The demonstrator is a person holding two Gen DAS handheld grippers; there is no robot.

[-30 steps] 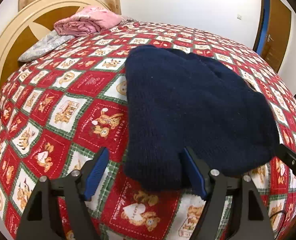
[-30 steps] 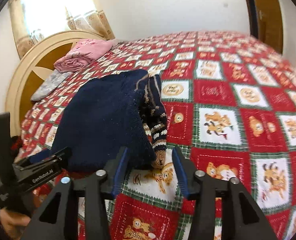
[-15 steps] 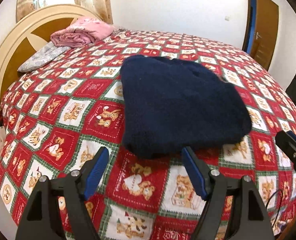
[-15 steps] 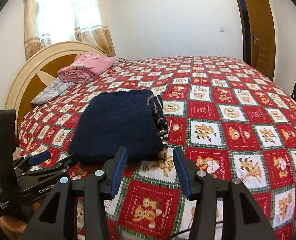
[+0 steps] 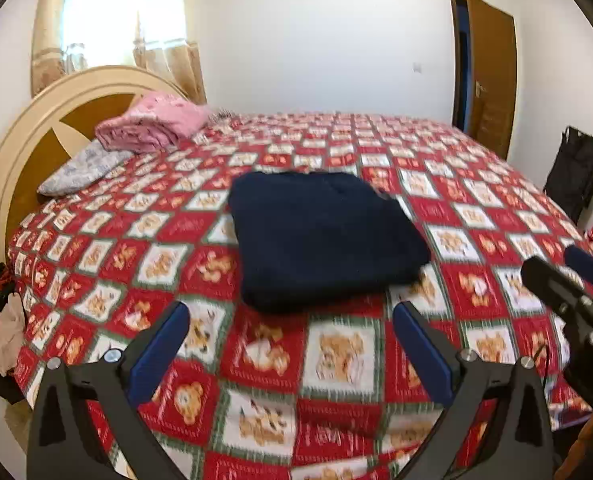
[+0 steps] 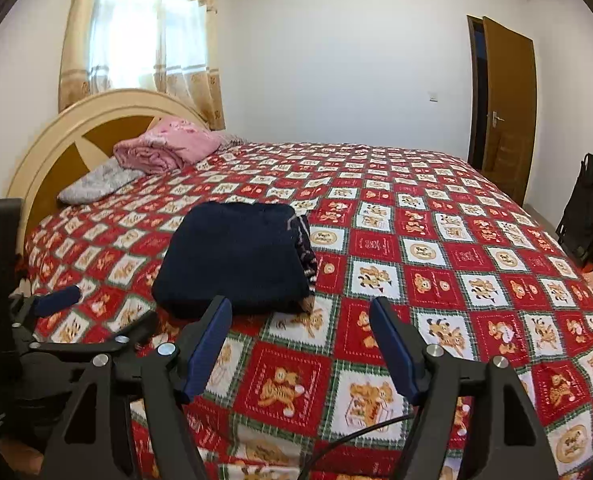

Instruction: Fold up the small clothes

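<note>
Lying folded into a compact dark navy knitted rectangle [image 5: 324, 236] on the red checked bear-print bedspread [image 5: 336, 360], patterned inner layers peeking out along the edge nearer the brown door [image 6: 506, 108]. Sitting squared, probably finished, judging by the stacked edges. Hovering on the side away from the door, well short of the garment: left hand-held gripper [image 5: 292, 350], fingers spread wide, holding nothing. Hanging likewise near that edge: right hand-held gripper [image 6: 298, 346], fingers apart, empty. Resting well beyond the garment, by the cream rounded headboard [image 6: 56, 140]: pink folded bundle [image 6: 168, 146], atop a grey pillow [image 6: 96, 182].
</note>
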